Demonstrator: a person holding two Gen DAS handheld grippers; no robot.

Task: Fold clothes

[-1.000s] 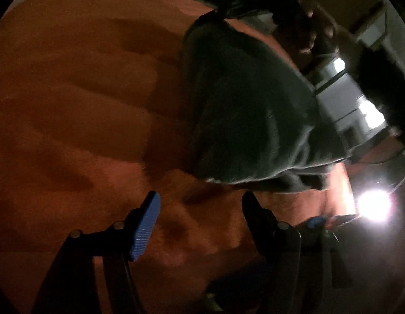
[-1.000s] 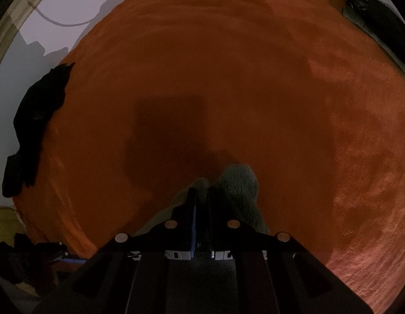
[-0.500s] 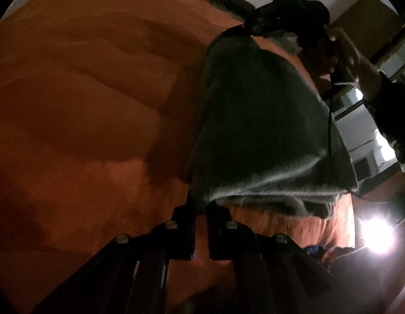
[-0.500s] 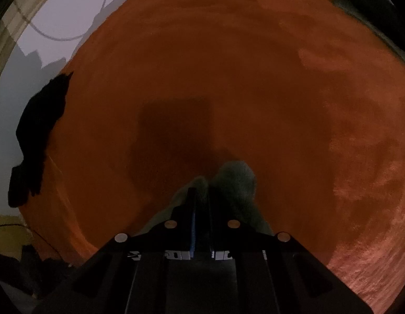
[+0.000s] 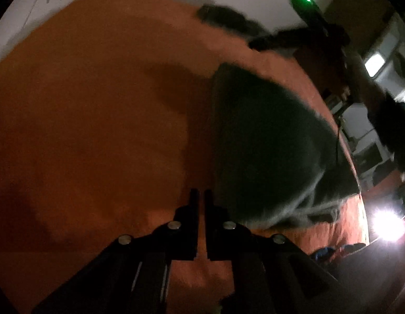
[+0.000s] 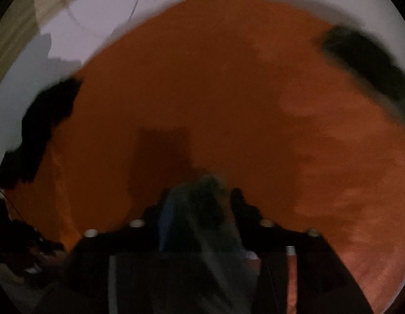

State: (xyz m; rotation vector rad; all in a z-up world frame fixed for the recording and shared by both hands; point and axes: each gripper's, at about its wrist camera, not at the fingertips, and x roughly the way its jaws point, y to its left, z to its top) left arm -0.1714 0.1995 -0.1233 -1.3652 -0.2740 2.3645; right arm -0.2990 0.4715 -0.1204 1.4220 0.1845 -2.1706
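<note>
My left tongs (image 5: 199, 196) are nearly together with nothing between them, jaws starting to part; the grey garment (image 5: 267, 141) lies just right of the tips on the orange blanket (image 5: 97, 104). My right tongs (image 6: 199, 198) are opening, cloth between the jaws, though blur hides whether the pads touch it. I'd let the cloth drop clear before regripping the near hem with both.

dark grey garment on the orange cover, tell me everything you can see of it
The dark grey garment looks like soft, fuzzy fleece with paler edges along its near hem. In the left wrist view it lies in a folded bundle on the orange cover, just right of the left hand-held gripper, whose nearly shut jaws hold nothing. In the blurred right wrist view a bunch of it sits between the opening jaws of the right hand-held gripper.
</note>
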